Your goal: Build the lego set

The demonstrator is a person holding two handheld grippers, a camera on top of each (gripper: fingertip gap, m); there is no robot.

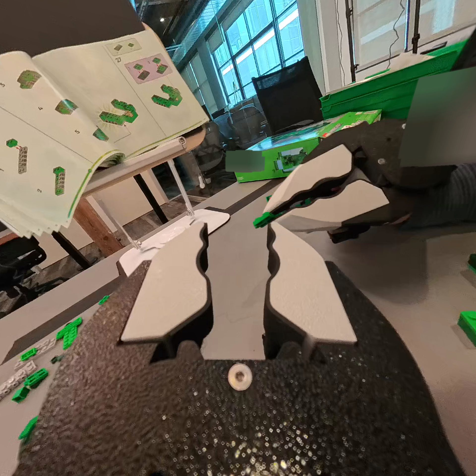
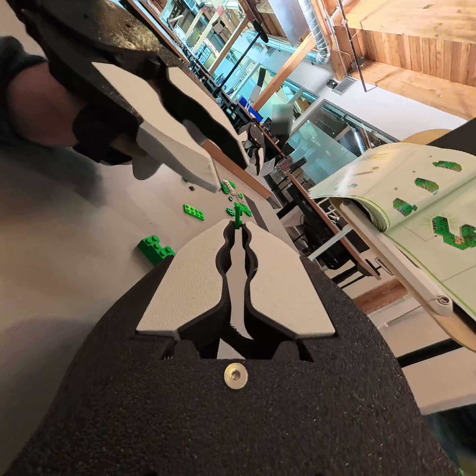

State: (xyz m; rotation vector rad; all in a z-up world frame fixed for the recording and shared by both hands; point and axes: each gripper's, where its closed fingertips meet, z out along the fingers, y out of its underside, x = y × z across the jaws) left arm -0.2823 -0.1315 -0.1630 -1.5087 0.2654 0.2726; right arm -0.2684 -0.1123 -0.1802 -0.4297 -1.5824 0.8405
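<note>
The right claw (image 2: 238, 226) pinches a thin green piece (image 2: 237, 219) by its edge; it could slip. The left claw (image 1: 237, 260) is spread, holding nothing.

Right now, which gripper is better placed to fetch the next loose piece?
Left. The left gripper is open and empty, with loose pieces lying on its side, while the right gripper is shut on a green plate.

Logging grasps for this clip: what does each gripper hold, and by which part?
Right gripper pinches a thin green plate by one end at its fingertips. Left gripper is open and holds nothing.
</note>
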